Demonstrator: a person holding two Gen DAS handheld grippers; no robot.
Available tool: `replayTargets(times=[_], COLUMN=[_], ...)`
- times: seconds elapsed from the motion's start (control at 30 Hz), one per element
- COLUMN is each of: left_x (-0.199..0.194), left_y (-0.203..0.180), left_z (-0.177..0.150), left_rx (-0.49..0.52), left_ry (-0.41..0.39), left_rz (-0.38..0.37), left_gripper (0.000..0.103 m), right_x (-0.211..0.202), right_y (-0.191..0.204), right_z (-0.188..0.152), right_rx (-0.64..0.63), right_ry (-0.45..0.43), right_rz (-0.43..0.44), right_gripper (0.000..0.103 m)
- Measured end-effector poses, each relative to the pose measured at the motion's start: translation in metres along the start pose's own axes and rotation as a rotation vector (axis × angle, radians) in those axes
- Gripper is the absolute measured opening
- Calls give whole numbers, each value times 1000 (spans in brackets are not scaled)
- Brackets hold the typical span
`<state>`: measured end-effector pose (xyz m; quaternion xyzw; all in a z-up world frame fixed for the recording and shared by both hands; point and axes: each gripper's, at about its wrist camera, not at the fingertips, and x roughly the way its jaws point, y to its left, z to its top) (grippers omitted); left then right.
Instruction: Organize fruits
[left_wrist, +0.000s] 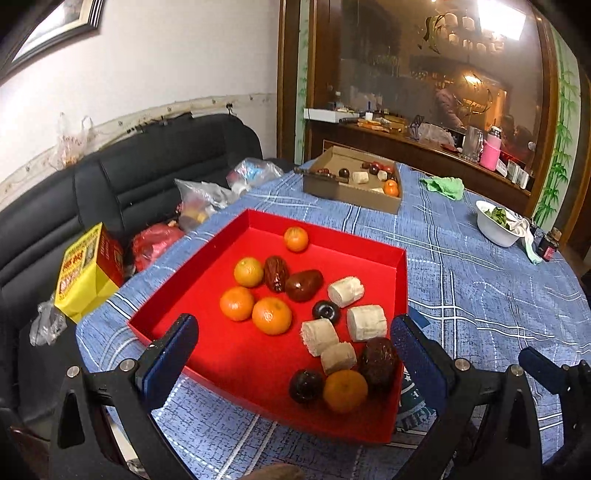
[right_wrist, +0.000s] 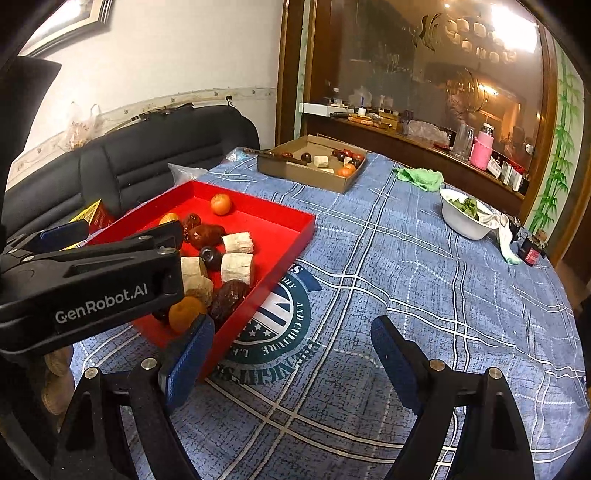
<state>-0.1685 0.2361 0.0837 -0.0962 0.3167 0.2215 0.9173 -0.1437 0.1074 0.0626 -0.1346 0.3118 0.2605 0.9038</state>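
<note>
A red tray (left_wrist: 229, 350) lies on the blue checked tablecloth (right_wrist: 406, 280). It holds several oranges (left_wrist: 271, 315), brown dates (left_wrist: 303, 285), white cut chunks (left_wrist: 366, 322) and dark round fruits (left_wrist: 325, 311). My left gripper (left_wrist: 293, 326) hovers open over the tray's near half, with nothing between its blue pads. My right gripper (right_wrist: 291, 328) is open too. It stands over the cloth just right of the tray (right_wrist: 280, 229), with its left pad by the near corner. The left gripper's black body (right_wrist: 92, 291) hides part of the fruit in the right wrist view.
A cardboard box (left_wrist: 354, 184) with more fruit stands at the table's far side. A white bowl of greens (left_wrist: 495, 225) and a green cloth (left_wrist: 443, 186) are at the right. A black sofa (left_wrist: 147, 177) with plastic bags and a yellow box (left_wrist: 85, 273) borders the left edge.
</note>
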Motion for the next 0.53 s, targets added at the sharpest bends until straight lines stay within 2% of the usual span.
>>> replayTargets(times=[0.27,0.53], left_x=[5,-8], left_y=[-1,-10], left_z=[0,1], left_rx=[-15,16], left_ry=[24,14], left_rz=[-26,-31], left_gripper=[103,103], right_x=[2,-8], right_y=[-3,-14], right_z=[0,0], right_rx=[14,51], right_ry=[1,-27], right_rz=[1,0], right_gripper=[90,90])
